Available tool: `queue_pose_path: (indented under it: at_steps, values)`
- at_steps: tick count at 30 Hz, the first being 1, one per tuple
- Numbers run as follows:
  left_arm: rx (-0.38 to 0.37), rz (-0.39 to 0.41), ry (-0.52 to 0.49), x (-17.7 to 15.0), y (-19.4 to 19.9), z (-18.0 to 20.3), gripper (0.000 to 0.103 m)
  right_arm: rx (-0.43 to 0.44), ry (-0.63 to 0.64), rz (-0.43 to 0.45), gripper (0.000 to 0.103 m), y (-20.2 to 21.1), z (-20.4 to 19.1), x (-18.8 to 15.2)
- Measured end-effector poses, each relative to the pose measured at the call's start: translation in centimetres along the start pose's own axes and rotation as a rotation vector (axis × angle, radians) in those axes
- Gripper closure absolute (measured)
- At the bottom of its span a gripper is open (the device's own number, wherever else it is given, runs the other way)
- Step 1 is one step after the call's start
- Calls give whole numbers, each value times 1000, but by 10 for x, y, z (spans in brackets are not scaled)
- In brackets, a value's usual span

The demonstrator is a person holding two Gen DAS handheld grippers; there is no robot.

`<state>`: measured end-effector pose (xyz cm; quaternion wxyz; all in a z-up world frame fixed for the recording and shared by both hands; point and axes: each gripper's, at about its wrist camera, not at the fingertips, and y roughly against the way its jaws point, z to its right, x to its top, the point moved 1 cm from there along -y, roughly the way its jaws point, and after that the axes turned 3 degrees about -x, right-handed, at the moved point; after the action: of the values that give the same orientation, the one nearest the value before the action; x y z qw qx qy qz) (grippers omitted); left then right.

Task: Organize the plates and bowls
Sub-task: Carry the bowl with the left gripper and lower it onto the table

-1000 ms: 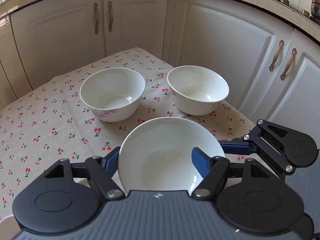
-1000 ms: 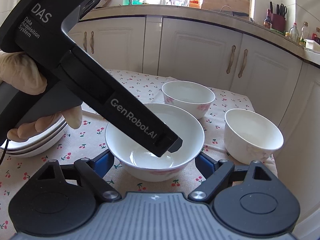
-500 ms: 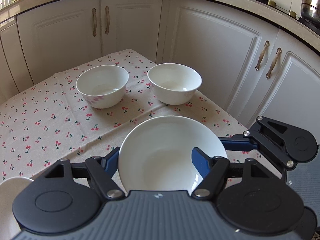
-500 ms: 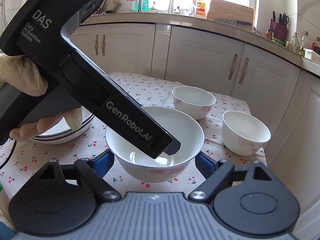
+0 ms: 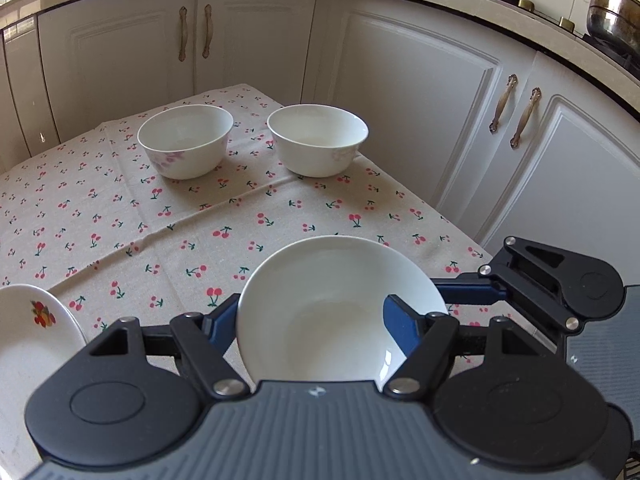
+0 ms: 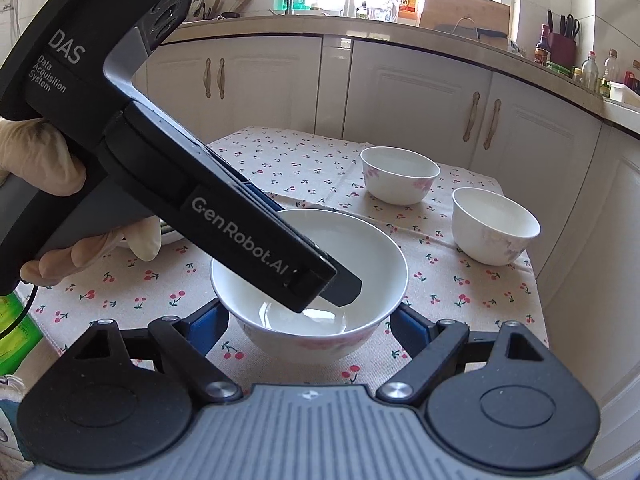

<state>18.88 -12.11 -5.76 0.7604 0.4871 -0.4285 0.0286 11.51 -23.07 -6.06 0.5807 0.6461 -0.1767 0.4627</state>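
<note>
The wide white bowl (image 6: 310, 276) is held above the cherry-print table (image 5: 120, 216), toward its near edge, the left gripper (image 5: 316, 320) with its jaws clamped on the rim. The right gripper (image 6: 310, 326) flanks the bowl, jaws apart; contact is unclear. Two smaller bowls (image 5: 186, 140) stand at the far corner, stacked plates (image 5: 28, 340) at the left edge. This looks like a carry; next the bowl needs lowering squarely onto its spot.
</note>
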Motion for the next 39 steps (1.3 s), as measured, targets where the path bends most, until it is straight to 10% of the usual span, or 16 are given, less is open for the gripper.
queue_pose_path:
  at_steps: [39]
  values:
    - [-24, -2, 20, -15, -7, 0, 20, 17, -8, -39, 7, -3, -6, -13]
